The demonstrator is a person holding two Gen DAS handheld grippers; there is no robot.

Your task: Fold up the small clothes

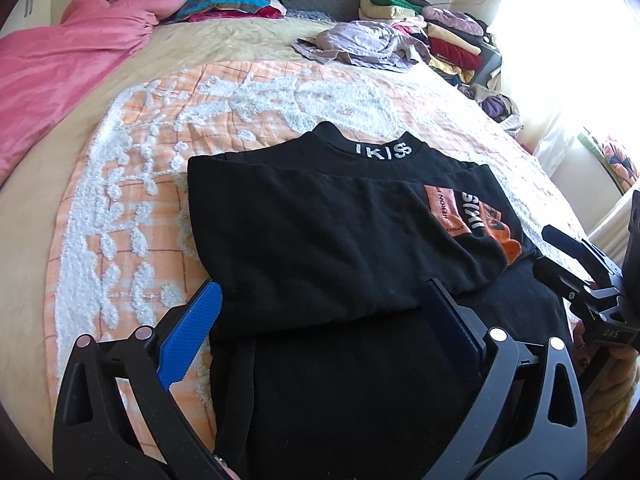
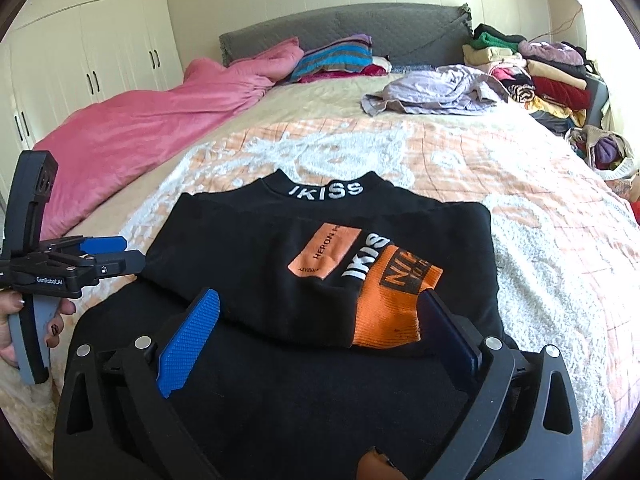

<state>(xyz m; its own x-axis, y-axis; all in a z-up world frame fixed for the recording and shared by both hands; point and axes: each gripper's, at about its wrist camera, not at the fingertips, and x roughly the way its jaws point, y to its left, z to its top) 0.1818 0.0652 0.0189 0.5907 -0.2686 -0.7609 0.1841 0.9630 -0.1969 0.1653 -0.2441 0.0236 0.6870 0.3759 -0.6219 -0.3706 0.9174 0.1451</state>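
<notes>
A black top (image 1: 320, 240) with white "IKISS" lettering on its collar lies partly folded on the bed, its sleeves folded across the chest. An orange-cuffed sleeve (image 2: 388, 304) lies on top. My left gripper (image 1: 324, 300) is open, its blue fingers (image 1: 192, 332) spread over the top's lower left part. My right gripper (image 2: 320, 312) is open over the lower right part, beside the orange cuff. Each gripper shows in the other view: the right one (image 1: 560, 256), and the left one (image 2: 108, 256) held by a hand. Neither holds cloth.
The top lies on an orange-and-white quilt (image 2: 520, 184). A pink duvet (image 2: 140, 128) lies at the left. A crumpled lilac garment (image 2: 432, 88) and stacks of folded clothes (image 2: 540, 76) sit at the far right. White wardrobes (image 2: 80, 40) stand behind.
</notes>
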